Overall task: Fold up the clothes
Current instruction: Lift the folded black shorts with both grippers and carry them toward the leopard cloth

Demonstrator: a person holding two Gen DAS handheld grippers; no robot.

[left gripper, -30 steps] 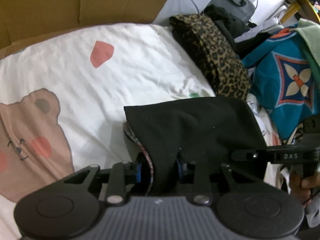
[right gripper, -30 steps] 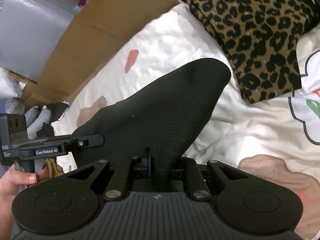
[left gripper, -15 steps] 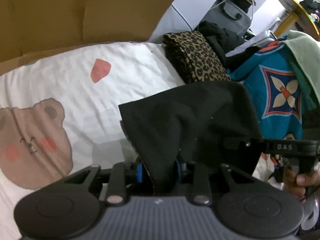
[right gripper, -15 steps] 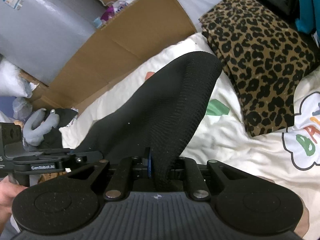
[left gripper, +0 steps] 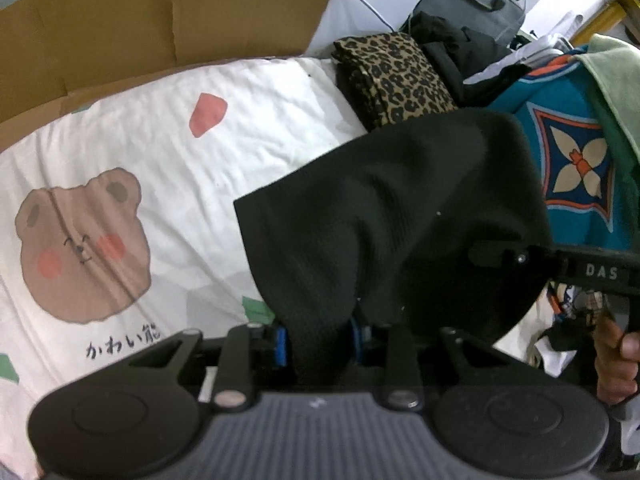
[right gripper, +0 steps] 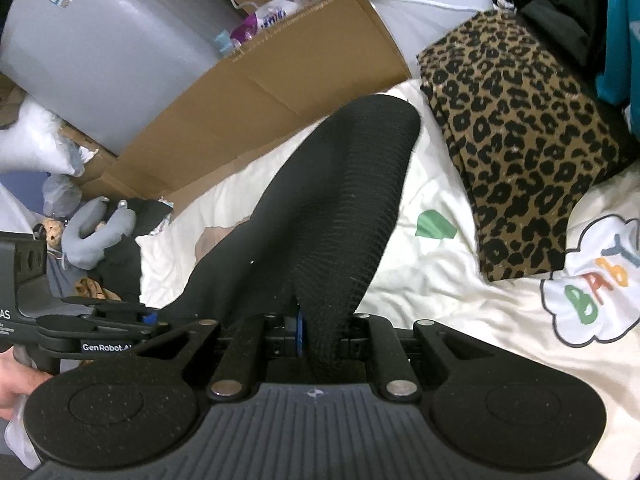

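While both lift above the bed [left gripper: 120, 128]:
Left claw [left gripper: 320, 340]: grips one black garment [left gripper: 380, 220].
Right claw [right gripper: 320, 332]: grips it too.
Leopard-print pile [right gripper: 520, 140]: one, far right.

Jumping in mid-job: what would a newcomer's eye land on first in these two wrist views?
First, the black ribbed knit garment, clamped in both the left gripper and the right gripper and hanging above the bed. Beneath lies the white cartoon-bear bedsheet. At its far edge sits a folded leopard-print cloth, with a brown cardboard sheet propped behind the bed.
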